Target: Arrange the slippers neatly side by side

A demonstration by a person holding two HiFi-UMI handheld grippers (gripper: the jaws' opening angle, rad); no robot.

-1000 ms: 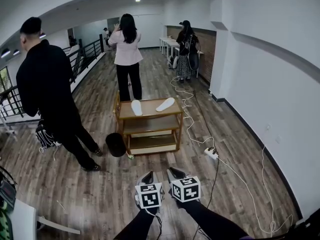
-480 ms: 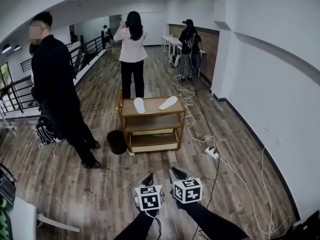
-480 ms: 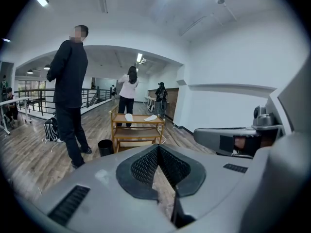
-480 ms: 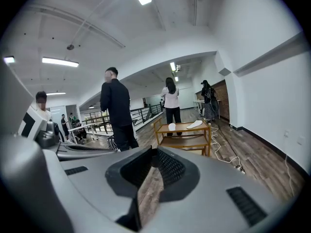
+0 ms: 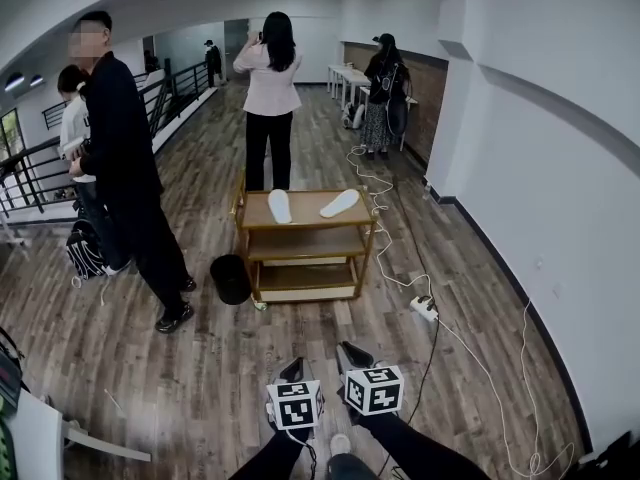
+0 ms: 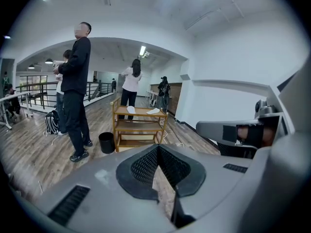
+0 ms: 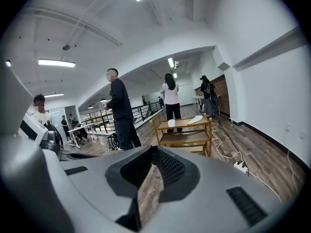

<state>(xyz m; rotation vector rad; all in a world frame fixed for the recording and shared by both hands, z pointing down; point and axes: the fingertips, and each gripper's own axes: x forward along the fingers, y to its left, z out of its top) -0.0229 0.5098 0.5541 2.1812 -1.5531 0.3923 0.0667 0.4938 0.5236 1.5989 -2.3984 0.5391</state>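
Two white slippers lie apart on the top shelf of a wooden cart (image 5: 305,224) a few steps ahead. The left slipper (image 5: 280,206) points away from me, and the right slipper (image 5: 339,203) lies at an angle. My left gripper (image 5: 293,370) and right gripper (image 5: 350,353) hang low and close together, far short of the cart. In the left gripper view the left gripper (image 6: 156,147) has its tips together with nothing between them, the slippers (image 6: 131,109) small beyond. The right gripper (image 7: 154,149) looks the same, with the slippers (image 7: 195,120) ahead.
A black bin (image 5: 231,279) stands at the cart's left foot. A person in black (image 5: 130,168) stands left of it, with a backpack (image 5: 85,251) behind. Another person (image 5: 270,98) stands just beyond the cart. A power strip (image 5: 423,308) and white cable lie to the right, by the wall.
The person in black has stepped left and turned, uncovering a second person behind. Both grippers sit slightly lower in the head view. The slippers have not moved.
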